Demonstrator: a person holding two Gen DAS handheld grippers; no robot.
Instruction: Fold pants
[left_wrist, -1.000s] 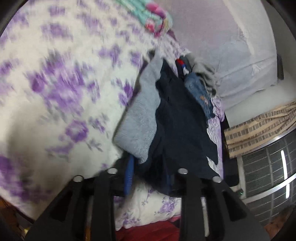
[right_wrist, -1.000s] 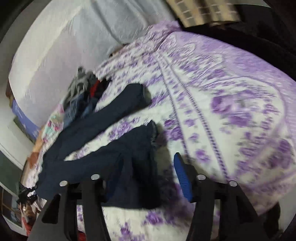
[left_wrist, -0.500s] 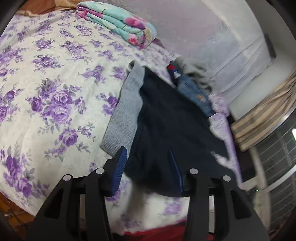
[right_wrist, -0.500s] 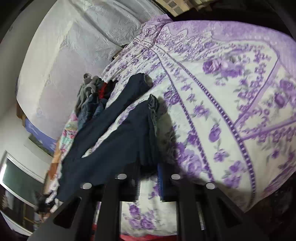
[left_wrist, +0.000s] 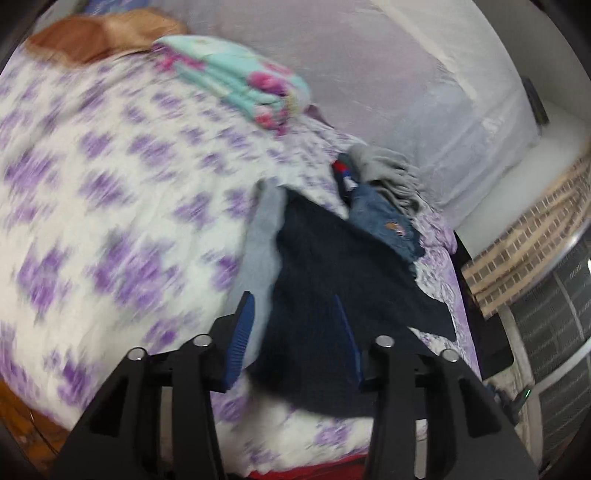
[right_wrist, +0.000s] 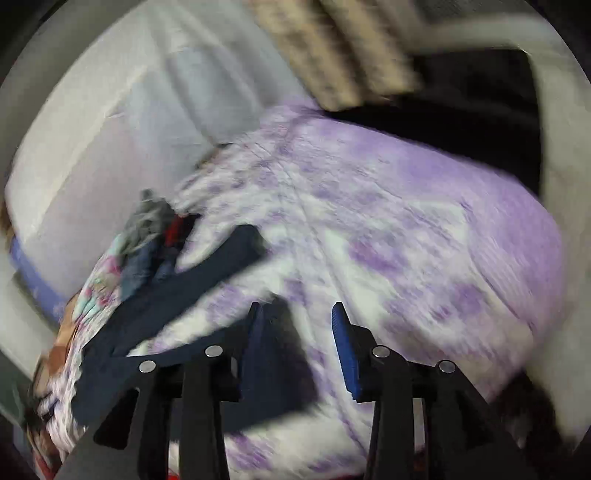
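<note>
Dark navy pants (left_wrist: 332, 280) lie spread on the purple-flowered bed, partly over a grey garment (left_wrist: 262, 240). My left gripper (left_wrist: 295, 328) is open above the pants' near end, holding nothing. In the right wrist view the pants (right_wrist: 177, 302) stretch from the near left toward the far end, legs apart. My right gripper (right_wrist: 299, 339) is open, its left finger over the pants' near edge, holding nothing. Both views are blurred by motion.
A pile of clothes, jeans and a grey piece (left_wrist: 384, 192), lies at the far end of the pants. A folded teal and pink blanket (left_wrist: 236, 81) sits near the wall. The bed's near edge (left_wrist: 288, 446) is just below my left gripper. A white curtain (right_wrist: 110, 122) hangs behind.
My right gripper was shut on the pants' edge half a second ago and has opened, letting go. My left gripper stayed open and swung, both views now blurred.
</note>
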